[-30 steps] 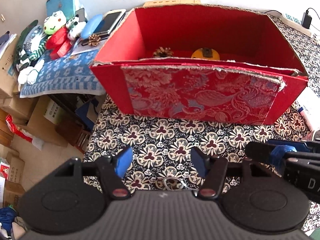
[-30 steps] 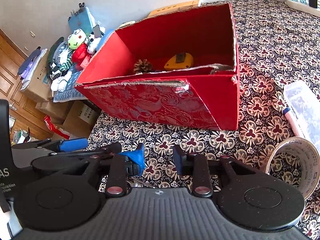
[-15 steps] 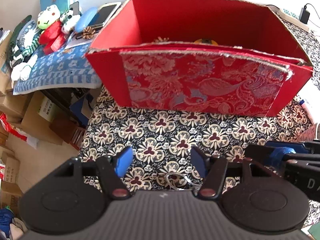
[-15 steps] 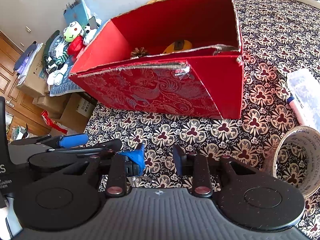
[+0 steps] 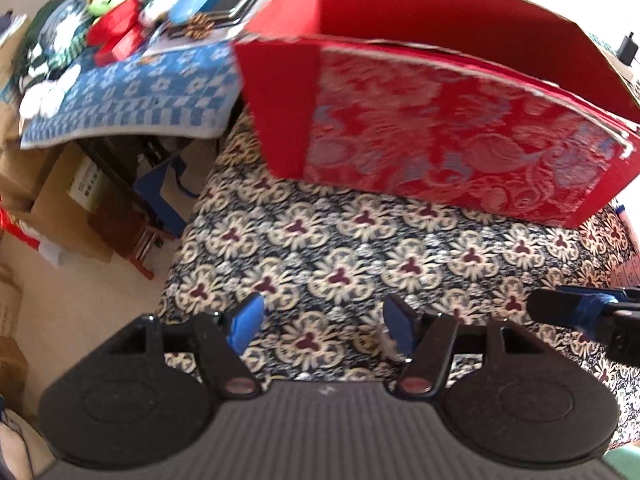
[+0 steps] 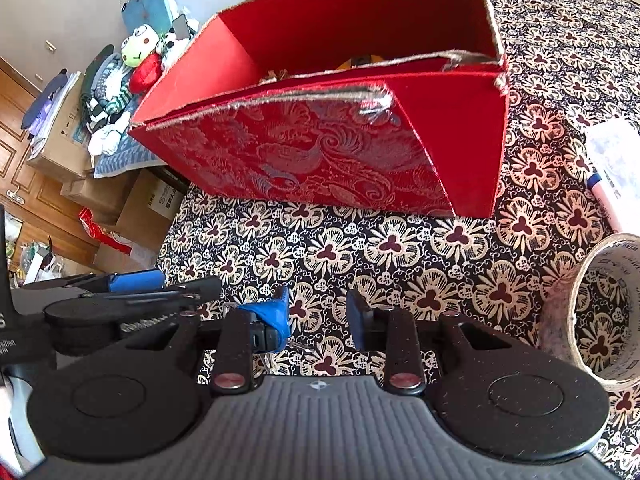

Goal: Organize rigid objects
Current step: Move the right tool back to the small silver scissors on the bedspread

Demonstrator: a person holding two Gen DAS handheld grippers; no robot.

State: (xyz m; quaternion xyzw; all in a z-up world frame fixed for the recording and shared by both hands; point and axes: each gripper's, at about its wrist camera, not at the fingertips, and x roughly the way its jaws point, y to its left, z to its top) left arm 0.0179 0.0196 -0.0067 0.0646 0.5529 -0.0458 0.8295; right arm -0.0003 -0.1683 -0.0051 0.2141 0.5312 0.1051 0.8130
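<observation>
A red cardboard box with a brocade front stands on the flower-patterned cloth. In the right wrist view the red box shows a pine cone and a yellow object just over its torn rim. My left gripper hovers low over the cloth in front of the box, open, with nothing between its fingers. My right gripper is beside it to the right, also open. A small metal key-like piece lies on the cloth under the right gripper's fingers, partly hidden.
A tape roll stands at the right, with a clear plastic box and a pink tube behind it. The table's left edge drops to cardboard boxes. Plush toys sit on a blue cloth.
Both grippers have dropped lower and closer to the cloth, so the box rim now hides most of its inside. The left view has swung and is blurred. Jaws are unchanged.
</observation>
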